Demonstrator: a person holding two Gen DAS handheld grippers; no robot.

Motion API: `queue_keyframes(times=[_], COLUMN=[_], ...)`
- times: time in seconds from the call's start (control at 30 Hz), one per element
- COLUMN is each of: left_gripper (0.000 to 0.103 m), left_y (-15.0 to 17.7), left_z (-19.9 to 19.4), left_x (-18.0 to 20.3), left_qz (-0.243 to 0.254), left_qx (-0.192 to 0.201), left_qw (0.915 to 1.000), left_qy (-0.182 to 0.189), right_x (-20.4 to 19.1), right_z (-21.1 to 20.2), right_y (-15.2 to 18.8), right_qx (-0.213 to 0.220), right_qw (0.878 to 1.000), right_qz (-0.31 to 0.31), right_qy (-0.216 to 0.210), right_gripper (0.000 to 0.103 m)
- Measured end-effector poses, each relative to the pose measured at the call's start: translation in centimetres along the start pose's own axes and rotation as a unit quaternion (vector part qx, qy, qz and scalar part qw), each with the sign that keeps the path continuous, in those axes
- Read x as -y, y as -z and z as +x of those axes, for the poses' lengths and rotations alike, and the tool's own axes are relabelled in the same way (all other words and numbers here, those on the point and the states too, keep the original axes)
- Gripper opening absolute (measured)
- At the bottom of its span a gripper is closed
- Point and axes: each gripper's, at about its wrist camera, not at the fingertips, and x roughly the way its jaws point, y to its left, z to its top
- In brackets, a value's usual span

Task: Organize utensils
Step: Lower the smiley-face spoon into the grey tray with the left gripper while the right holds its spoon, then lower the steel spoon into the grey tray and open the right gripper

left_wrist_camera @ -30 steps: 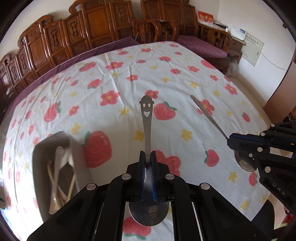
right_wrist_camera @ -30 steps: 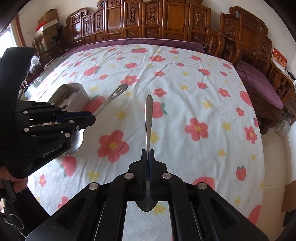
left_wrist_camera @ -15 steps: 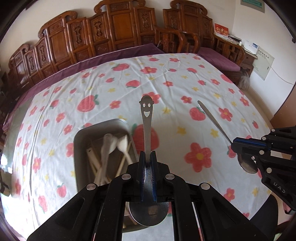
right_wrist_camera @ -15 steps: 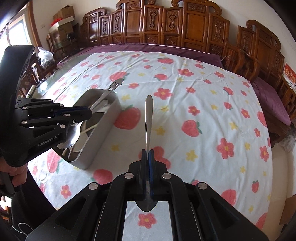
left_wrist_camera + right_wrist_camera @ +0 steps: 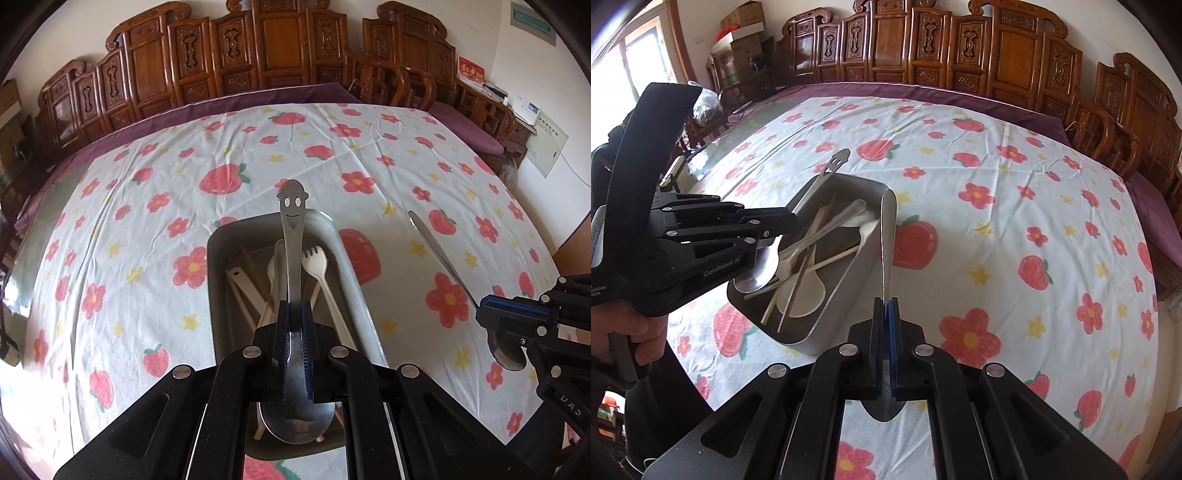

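Steel bin on the bench already holds several utensils; left tongs clamp the smiley spoon above it; right tongs clamp a plain spoon beside it; both not yet dropped in.

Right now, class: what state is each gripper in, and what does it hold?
Left gripper: shut on the smiley-handled spoon, above the metal tray.
Right gripper: shut on the plain spoon.

Wrist cams; both see tray.
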Motion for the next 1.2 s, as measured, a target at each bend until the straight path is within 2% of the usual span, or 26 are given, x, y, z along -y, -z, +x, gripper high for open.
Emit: queue_keyframes(times=[0.3,0.67,1.2], left_gripper=[0.006,0.006,0.006], left_y=[0.8,1.5,3.1], left_z=[0.5,0.7,-2.2], left_x=[-1.9,-2.4,-4.6], left_qz=[-0.014,-0.018,-0.035], left_qx=[-0.005,-0.005,0.035], left_qw=[0.9999,0.9998,0.9987], left_qy=[0.003,0.006,0.015], right_x=[-1.9,-2.9,-4.6], right_z=[1.0,1.5,2.9], right_y=[-0.9,-1.1,-1.5], right_qx=[-0.003,-0.003,-0.001], right_qw=[1.0,1.0,0.999], right_qz=[-0.011,-0.016,-0.018], right_qy=[-0.009,-0.015,-0.029], right_gripper=[0.003,0.003,0.003])
